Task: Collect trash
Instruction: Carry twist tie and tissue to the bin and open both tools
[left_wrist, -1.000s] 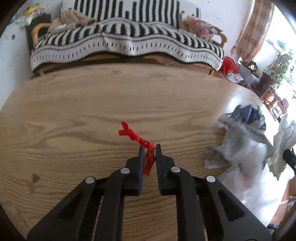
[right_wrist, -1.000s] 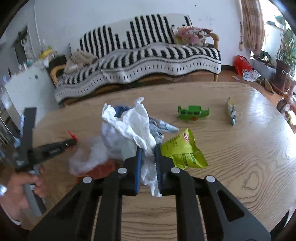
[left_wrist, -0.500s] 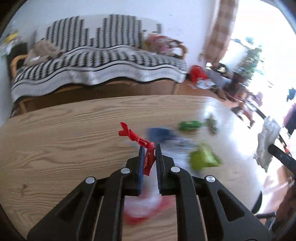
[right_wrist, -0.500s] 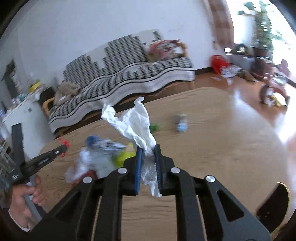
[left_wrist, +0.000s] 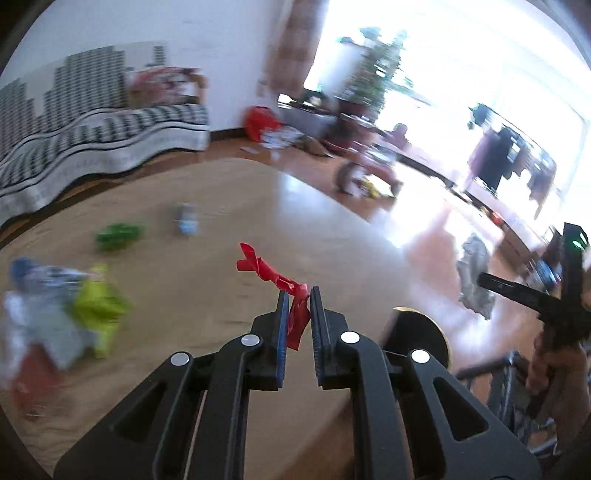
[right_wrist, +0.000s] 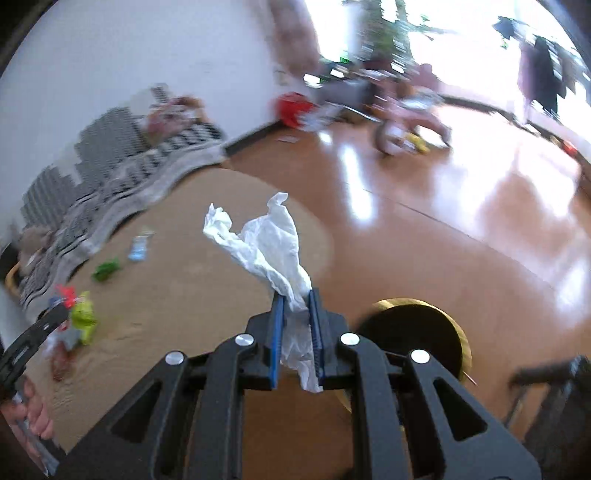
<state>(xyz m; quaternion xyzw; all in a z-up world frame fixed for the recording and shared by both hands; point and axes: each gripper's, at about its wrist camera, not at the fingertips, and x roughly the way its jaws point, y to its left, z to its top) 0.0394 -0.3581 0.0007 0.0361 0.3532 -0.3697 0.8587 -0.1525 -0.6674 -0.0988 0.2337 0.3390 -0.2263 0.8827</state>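
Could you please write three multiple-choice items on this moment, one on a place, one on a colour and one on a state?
1. Where is the dark round bin?
A. on the table
B. beside the table's edge, below the right gripper
C. on the sofa

2. What colour is the scrap in the left gripper?
A. red
B. green
C. white

3. How is the right gripper?
A. open and empty
B. shut on the white tissue
C. shut on a green toy

Answers:
1 B: its rim shows past the wooden table, just under the gripper.
2 A: a twisted red strip sticks out between the jaws.
3 B: the white tissue is pinched between the blue pads.
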